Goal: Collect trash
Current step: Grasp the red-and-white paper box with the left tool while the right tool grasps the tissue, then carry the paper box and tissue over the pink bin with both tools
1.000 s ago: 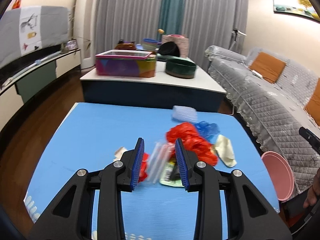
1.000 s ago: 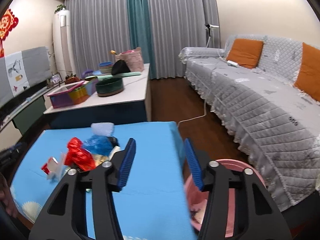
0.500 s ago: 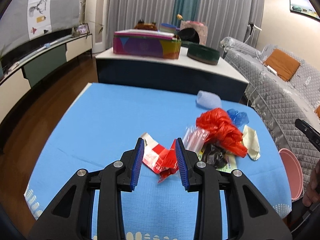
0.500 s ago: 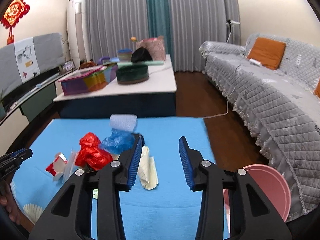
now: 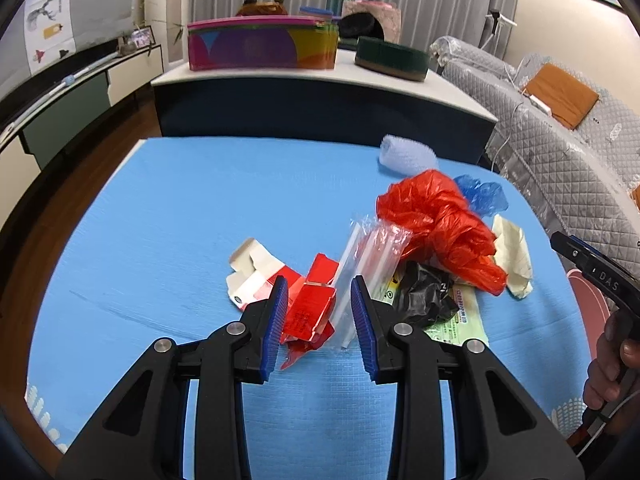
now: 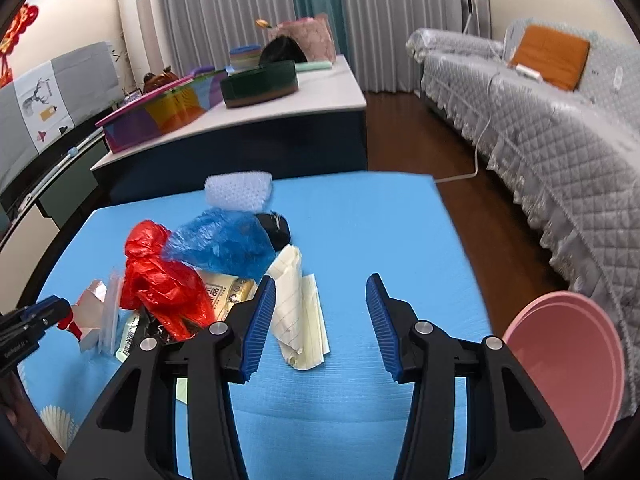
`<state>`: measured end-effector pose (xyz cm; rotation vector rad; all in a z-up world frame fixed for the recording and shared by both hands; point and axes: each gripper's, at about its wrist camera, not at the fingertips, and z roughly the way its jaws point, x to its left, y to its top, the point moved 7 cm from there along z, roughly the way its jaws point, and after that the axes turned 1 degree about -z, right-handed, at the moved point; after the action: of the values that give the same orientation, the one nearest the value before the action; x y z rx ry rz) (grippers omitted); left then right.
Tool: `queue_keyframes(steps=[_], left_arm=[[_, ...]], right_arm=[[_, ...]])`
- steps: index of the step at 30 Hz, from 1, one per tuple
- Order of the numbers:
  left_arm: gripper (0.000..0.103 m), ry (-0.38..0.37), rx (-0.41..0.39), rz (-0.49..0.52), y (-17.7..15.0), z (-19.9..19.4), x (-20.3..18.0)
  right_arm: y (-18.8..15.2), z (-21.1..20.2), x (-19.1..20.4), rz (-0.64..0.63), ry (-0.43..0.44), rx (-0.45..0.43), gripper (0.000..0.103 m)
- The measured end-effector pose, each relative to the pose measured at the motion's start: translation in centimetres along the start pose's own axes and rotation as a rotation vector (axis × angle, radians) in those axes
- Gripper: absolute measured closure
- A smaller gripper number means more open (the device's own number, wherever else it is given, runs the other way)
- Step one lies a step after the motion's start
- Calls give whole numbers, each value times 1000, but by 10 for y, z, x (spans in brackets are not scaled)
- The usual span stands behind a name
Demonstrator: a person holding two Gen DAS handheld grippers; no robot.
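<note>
At lower centre, the left gripper (image 5: 318, 300) is parted around one red carton (image 5: 310, 306), ungripped. The right gripper (image 6: 320, 300), just widened, is empty beside one cream paper (image 6: 298, 308).

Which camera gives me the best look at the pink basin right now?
The right wrist view: the pink basin shows its rim and inside, low beside the blue table's right edge. The left wrist view catches only a sliver behind the right gripper.
</note>
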<state>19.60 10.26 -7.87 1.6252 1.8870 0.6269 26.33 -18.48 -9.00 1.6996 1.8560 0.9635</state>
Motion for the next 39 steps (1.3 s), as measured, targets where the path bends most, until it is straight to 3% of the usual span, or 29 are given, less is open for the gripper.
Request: queue_keyframes(steps=[7,15,18,20,22,26,29,39], left_arm=[[70,16,40,-9,-2,16,1],[73,38,46,-2,-1,19,1],[82,47,43,2,-1,18,2],[86,57,40,3,0,17,3],[88,68,33,0,1,15,6],[89,83,13,-1,4,10,10],[97,100,-18,7,8,3,11],[98,101,-77,11,17,-15,8]], right_arm=[[-7,18,15,-38,48,54,55],[-16,30,19,-72,32,114,56],[-17,31,20,-80,35,123,64],[-19,31,21,-96,31,134,82],[-21,31,23,-103,38,139,91],[-20,28,26,-123,36,127,95],[-18,22,26,-124,34,112,96],[-7,-11,20,-128,23,32,96]])
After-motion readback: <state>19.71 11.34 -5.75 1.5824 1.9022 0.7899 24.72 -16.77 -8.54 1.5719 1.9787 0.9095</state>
